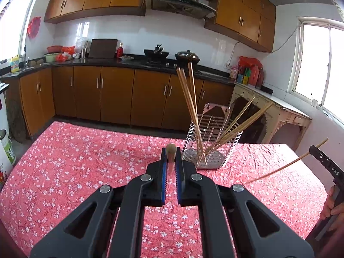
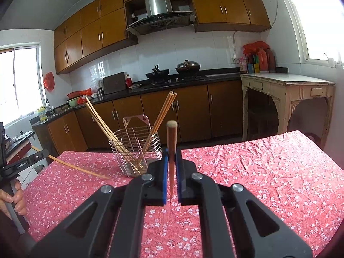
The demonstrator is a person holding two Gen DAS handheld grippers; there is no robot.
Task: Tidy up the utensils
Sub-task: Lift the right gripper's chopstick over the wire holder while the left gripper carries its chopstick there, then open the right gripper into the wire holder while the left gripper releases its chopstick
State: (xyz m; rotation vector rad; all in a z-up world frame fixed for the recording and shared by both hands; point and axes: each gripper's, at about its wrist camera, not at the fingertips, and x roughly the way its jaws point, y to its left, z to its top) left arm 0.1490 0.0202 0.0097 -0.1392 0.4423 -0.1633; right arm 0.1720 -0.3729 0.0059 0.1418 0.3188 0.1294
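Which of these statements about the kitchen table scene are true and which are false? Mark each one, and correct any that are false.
1. Each gripper is shut on one chopstick. True: the left gripper and the right gripper each clamp a chopstick.
2. The wire utensil holder is empty. False: several chopsticks already lean inside it.
3. The holder stands on a red floral tablecloth. True.
4. The holder lies on its side. False: it stands upright.
5. Loose chopsticks lie scattered on the cloth. False: none shows there; the only ones outside the holder are in the grippers.
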